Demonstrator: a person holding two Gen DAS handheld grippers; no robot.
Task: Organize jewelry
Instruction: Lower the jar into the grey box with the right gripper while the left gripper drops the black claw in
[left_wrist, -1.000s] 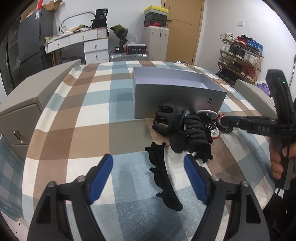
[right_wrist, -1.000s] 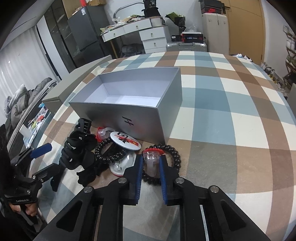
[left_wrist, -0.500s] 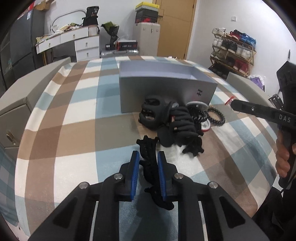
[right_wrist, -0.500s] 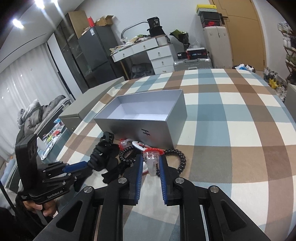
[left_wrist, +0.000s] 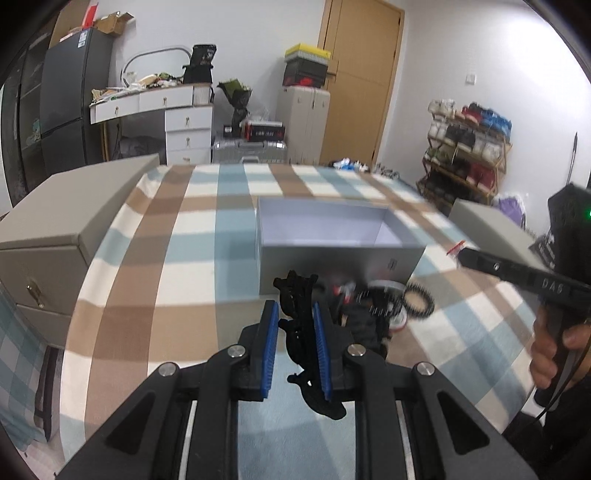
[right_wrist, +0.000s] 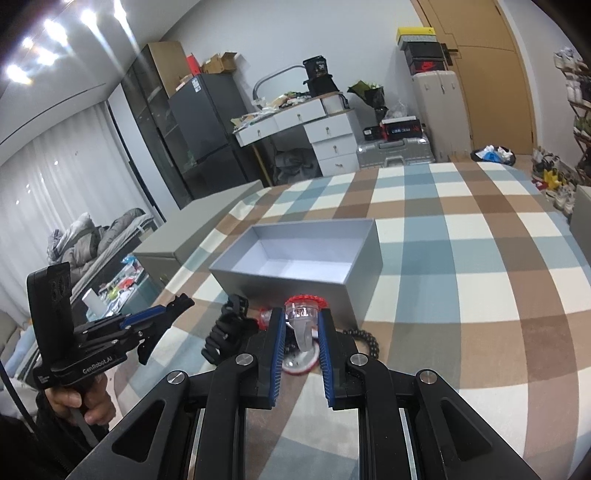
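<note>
The checked cloth (left_wrist: 177, 258) in blue, brown and white covered the whole surface under me, and the open grey box (right_wrist: 354, 280) stood on it near the middle, its pale inside bare as far as I could see. At about ten o'clock from the box, off the cloth's edge, sat a grey cabinet (left_wrist: 74, 206). From my right wrist view the box lay at twelve o'clock, straight ahead of my fingers, and just before its near wall lay the loose pieces: a black claw clip (right_wrist: 229, 328) at about ten o'clock from my right gripper (right_wrist: 302, 343), a red-rimmed round piece (right_wrist: 301, 363) beneath it, and a string of dark beads (right_wrist: 369, 341) at about three o'clock, touching the cloth. My right gripper was clenched on a small clear piece with a red toothed rim (right_wrist: 304, 314), which stood upright between the blue pads, lifted clear of the cloth. My left gripper (left_wrist: 295, 332) was clenched on a long black hair clip (left_wrist: 301, 332); the clip ran lengthwise between the pads, its toothed end poking out toward twelve o'clock and its tail hanging out toward six. In the left wrist view the box was at one o'clock, and the rest of the pile was blurred.
</note>
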